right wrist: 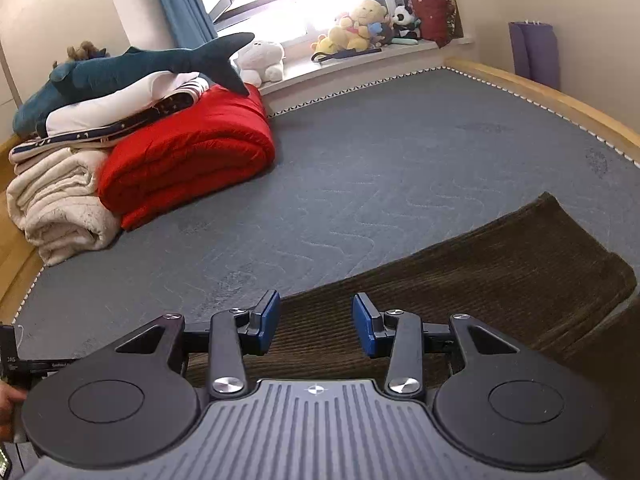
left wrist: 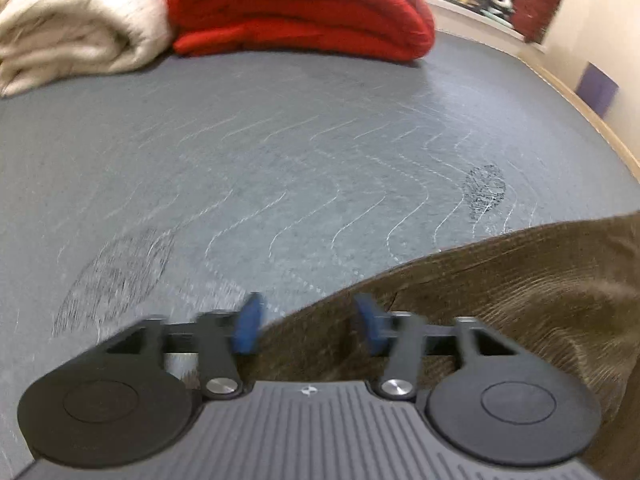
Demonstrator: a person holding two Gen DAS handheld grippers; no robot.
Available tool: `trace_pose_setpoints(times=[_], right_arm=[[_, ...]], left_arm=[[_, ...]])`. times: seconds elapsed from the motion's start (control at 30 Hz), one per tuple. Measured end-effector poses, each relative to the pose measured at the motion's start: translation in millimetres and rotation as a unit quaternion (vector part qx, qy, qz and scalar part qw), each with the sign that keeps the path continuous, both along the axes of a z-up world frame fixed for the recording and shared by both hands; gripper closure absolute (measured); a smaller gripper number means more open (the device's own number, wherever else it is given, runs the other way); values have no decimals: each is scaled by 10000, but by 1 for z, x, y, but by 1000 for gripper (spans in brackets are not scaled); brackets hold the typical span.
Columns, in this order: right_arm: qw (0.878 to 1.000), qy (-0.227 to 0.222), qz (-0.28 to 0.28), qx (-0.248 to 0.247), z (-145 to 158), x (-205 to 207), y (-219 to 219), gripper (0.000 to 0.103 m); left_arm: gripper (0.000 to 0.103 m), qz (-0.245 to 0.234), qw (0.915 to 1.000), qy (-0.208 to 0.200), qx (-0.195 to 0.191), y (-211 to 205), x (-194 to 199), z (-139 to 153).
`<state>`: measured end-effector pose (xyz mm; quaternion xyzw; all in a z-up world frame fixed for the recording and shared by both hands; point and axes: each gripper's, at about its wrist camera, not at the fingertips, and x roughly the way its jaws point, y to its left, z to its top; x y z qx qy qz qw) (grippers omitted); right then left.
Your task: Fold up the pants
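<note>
Both grippers, left gripper [left wrist: 306, 328] and right gripper [right wrist: 316, 326], hover with jaws parted and empty over brown corduroy pants [right wrist: 480, 276], which lie flat on the grey quilted mattress [right wrist: 360, 168]. Ribbed and fairly thick, the cloth is probably soft, limp and grippy; pinching an edge or hem should hold best.

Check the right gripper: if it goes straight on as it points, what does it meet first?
Likely the brown pants: the right gripper has open jaws straddling the cloth just ahead and below. Past that lies bare grey mattress. Depth is unclear, so it might skim over.
</note>
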<state>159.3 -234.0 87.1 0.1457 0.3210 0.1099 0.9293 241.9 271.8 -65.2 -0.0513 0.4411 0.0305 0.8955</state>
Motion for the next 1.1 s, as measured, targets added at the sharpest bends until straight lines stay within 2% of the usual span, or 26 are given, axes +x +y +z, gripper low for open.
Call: trace_pose_setpoints(times=[0.13, 0.2, 0.23, 0.3, 0.33, 0.37, 0.43, 0.53, 0.67, 0.73, 0.8, 0.87, 0.93, 1.0, 1.03, 1.07, 1.1], right_arm=[[9999, -11, -13, -169, -2, 3, 0, 60], [9998, 21, -37, -169, -4, 5, -2, 60], [9998, 37, -58, -189, -4, 5, -3, 60], [9996, 54, -104, -238, -6, 6, -6, 60], [9995, 60, -137, -261, -7, 6, -8, 60], [9995, 67, -173, -273, -8, 6, -10, 60], [9992, 95, -271, -284, -9, 6, -16, 60], [9983, 156, -512, -224, -11, 7, -27, 60], [9952, 360, -905, -21, -17, 5, -48, 60], [9930, 464, -1084, 38, -21, 2, -57, 60], [9915, 509, -1194, 29, -22, -3, -64, 60], [9905, 531, -1265, 91, -23, -10, -69, 60], [9896, 583, -1302, 187, -26, -18, -74, 60], [9889, 648, -1310, 261, -29, -26, -78, 60], [9888, 676, -1301, 263, -30, -29, -78, 60], [9888, 702, -1290, 251, -31, -31, -80, 60], [9888, 726, -1284, 228, -32, -33, -81, 60]], left_arm=[[27, -199, 9996, 116, 143, -5, 11, -13], [30, -309, 9992, 203, 162, -7, 13, -21], [35, -369, 9987, 238, 268, -8, 14, -26], [63, -517, 9973, 279, 446, -11, 14, -30], [71, -638, 9966, 280, 437, -12, 13, -30], [84, -742, 9957, 258, 484, -14, 11, -28], [91, -957, 9922, 172, 779, -22, 5, -20], [95, -1197, 9870, -14, 1072, -37, -9, 1], [97, -1592, 9792, -123, 1253, -60, -46, 35], [98, -1974, 9706, -115, 1373, -78, -79, 52], [98, -2341, 9637, -58, 1286, -92, -117, 65], [100, -2838, 9510, 93, 1225, -107, -165, 72], [101, -3263, 9357, 294, 1309, -118, -211, 65], [103, -3445, 9274, 551, 1351, -120, -239, 49], [103, -3370, 9263, 702, 1532, -120, -249, 39], [102, -3207, 9300, 758, 1630, -117, -252, 36], [101, -3010, 9390, 720, 1500, -111, -253, 39]])
